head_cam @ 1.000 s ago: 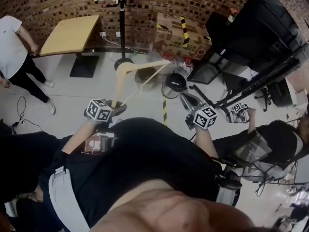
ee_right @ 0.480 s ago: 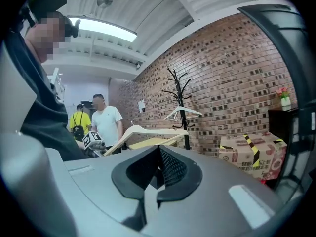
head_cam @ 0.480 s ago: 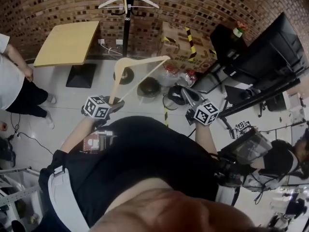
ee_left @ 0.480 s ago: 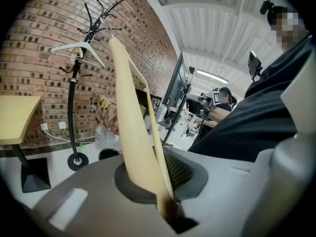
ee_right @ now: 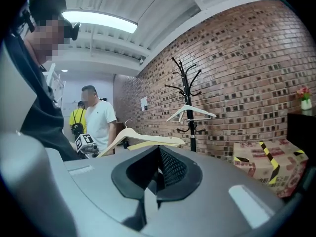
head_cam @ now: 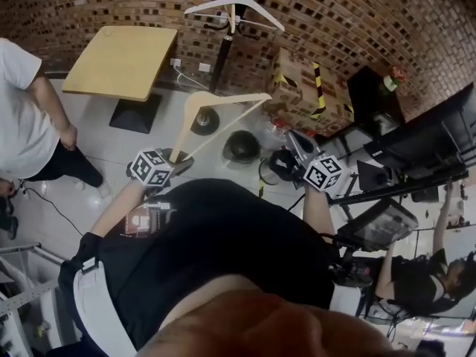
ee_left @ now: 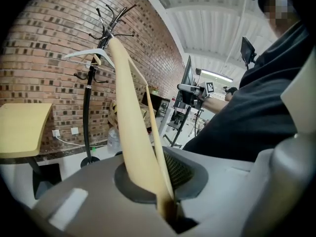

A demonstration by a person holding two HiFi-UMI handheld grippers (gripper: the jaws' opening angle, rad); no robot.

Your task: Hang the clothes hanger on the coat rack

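Top, 12 o'clock: we see a black coat rack (ee_left: 88, 107) with a white hanger (head_cam: 234, 7) on it | wooden hanger (head_cam: 223, 98) rises toward 1 o'clock, apart from the rack | our left tool (head_cam: 177, 162) clamped on its lower end | our right tool (head_cam: 294, 140), 3 o'clock, closed and empty

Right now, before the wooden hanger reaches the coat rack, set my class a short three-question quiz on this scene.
1. True or false: the wooden hanger already hangs on the black coat rack.
2. Which hand-held gripper grips the wooden hanger?
3. Fill in: a ___ hanger already hangs on the black coat rack.
Key: 1 false; 2 the left hand-held gripper; 3 white, the white hanger.
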